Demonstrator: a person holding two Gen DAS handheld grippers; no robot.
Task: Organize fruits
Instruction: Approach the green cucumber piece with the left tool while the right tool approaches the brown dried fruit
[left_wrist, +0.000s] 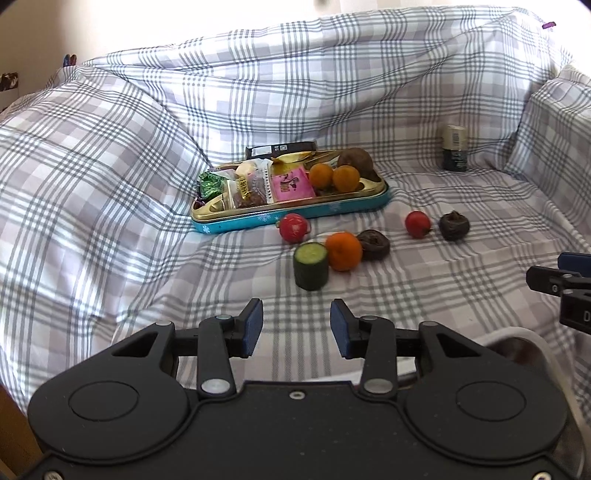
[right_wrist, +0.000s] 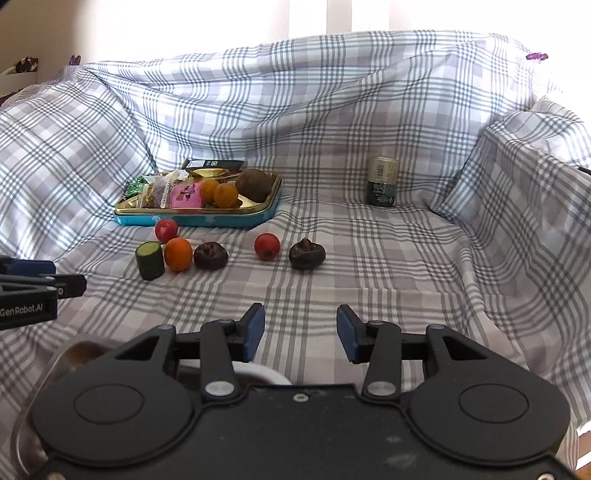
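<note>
Loose on the checked cloth lie a cucumber piece (left_wrist: 311, 265), an orange (left_wrist: 343, 251), two red fruits (left_wrist: 293, 227) (left_wrist: 417, 223) and two dark brown wrinkled fruits (left_wrist: 373, 244) (left_wrist: 454, 225). Behind them a teal and gold tin tray (left_wrist: 295, 216) holds two oranges (left_wrist: 334, 177), a brown round fruit (left_wrist: 355, 159) and wrapped snacks. My left gripper (left_wrist: 296, 328) hangs open and empty short of the cucumber piece. My right gripper (right_wrist: 301, 332) is also open and empty, in front of the red fruit (right_wrist: 266, 246) and dark fruit (right_wrist: 306, 254).
A dark can (left_wrist: 454, 147) stands at the back right. The cloth rises in folds at the back and both sides. A white-rimmed container (right_wrist: 266, 371) sits low under the grippers. Each gripper shows at the edge of the other's view.
</note>
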